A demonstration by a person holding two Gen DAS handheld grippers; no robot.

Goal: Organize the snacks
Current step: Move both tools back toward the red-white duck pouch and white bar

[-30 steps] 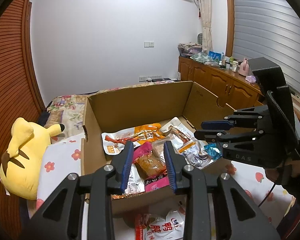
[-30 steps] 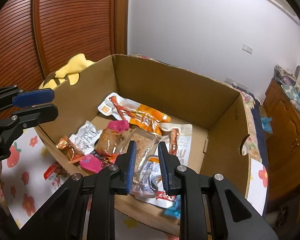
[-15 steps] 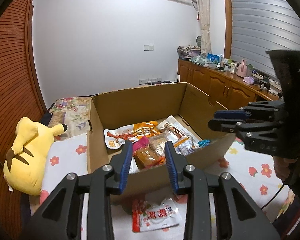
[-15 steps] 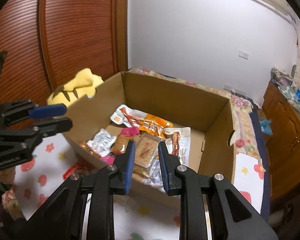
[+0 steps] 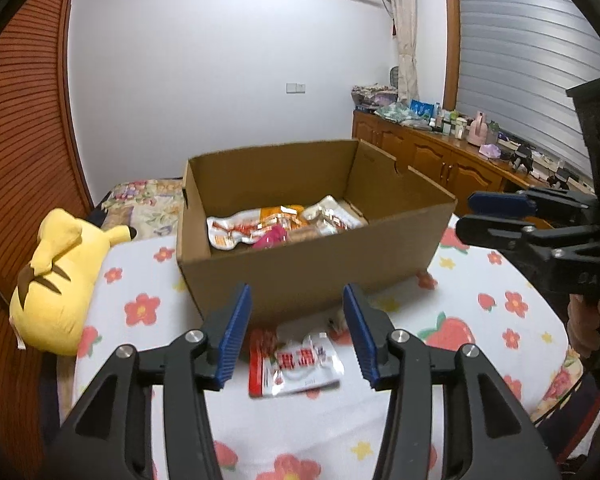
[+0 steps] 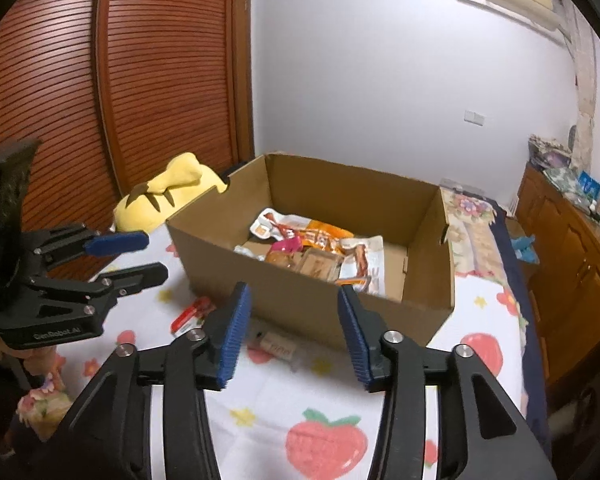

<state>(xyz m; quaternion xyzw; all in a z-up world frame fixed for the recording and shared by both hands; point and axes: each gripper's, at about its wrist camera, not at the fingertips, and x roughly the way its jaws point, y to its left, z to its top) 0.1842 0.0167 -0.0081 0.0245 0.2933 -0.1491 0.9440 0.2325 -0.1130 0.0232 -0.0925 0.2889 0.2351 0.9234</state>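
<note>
My grippers' fingers (image 5: 236, 336) are matt black plastic with ribbed blue pads. The cardboard box (image 5: 300, 276) looks matt and brown; the snack packet (image 5: 296, 364) near it seems glossy foil, though blurred. The plush toy (image 5: 56, 276) is soft yellow cloth.

Left gripper (image 5: 296, 330): black plastic arms, ribbed blue finger pads, silver screws.
Right gripper (image 6: 294, 330): same black build, blue pads, silver screws.
Markings: white lettering on the side.
</note>
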